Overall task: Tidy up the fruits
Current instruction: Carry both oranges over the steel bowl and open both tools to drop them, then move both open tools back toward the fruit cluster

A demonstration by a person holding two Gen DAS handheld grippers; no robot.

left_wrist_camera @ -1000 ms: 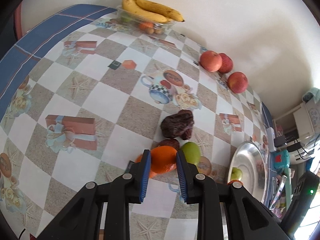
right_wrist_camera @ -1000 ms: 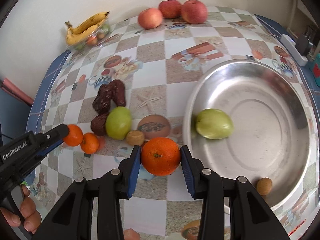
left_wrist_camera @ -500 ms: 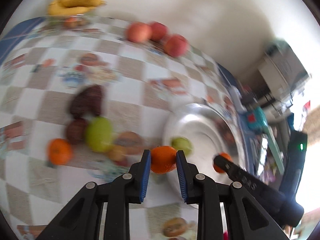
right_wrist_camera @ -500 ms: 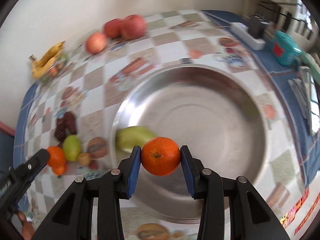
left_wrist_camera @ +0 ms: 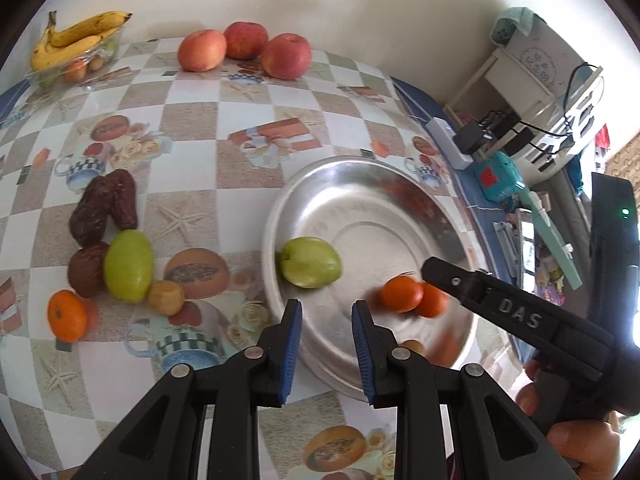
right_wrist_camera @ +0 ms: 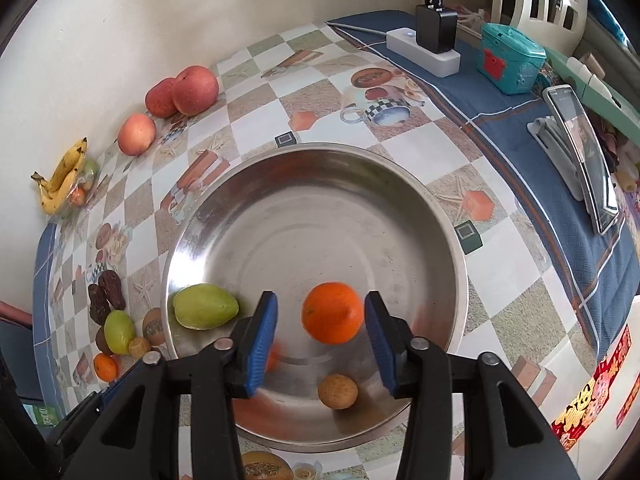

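Note:
A steel bowl (left_wrist_camera: 360,184) (right_wrist_camera: 320,184) holds a green fruit (left_wrist_camera: 310,262) (right_wrist_camera: 205,306), a small brown fruit (right_wrist_camera: 337,391) and two oranges (left_wrist_camera: 401,293) (right_wrist_camera: 332,313), both motion-blurred. My left gripper (left_wrist_camera: 325,354) is open and empty over the bowl's near rim. My right gripper (right_wrist_camera: 320,344) is open, with the bigger orange loose between its jaws; it also shows in the left wrist view (left_wrist_camera: 440,276). On the table lie another orange (left_wrist_camera: 67,315) (right_wrist_camera: 106,367), a green fruit (left_wrist_camera: 129,266), a brown fruit (left_wrist_camera: 166,298) and dark dates (left_wrist_camera: 104,208).
Three apples (left_wrist_camera: 244,50) (right_wrist_camera: 182,92) and a tray of bananas (left_wrist_camera: 74,46) (right_wrist_camera: 64,182) sit by the wall. A power strip with charger (right_wrist_camera: 424,50), a teal box (right_wrist_camera: 512,58) and a phone on a stand (right_wrist_camera: 580,152) lie right of the bowl.
Both grippers carried oranges over the bowl and opened. Both oranges now lie loose and moving in the bowl.

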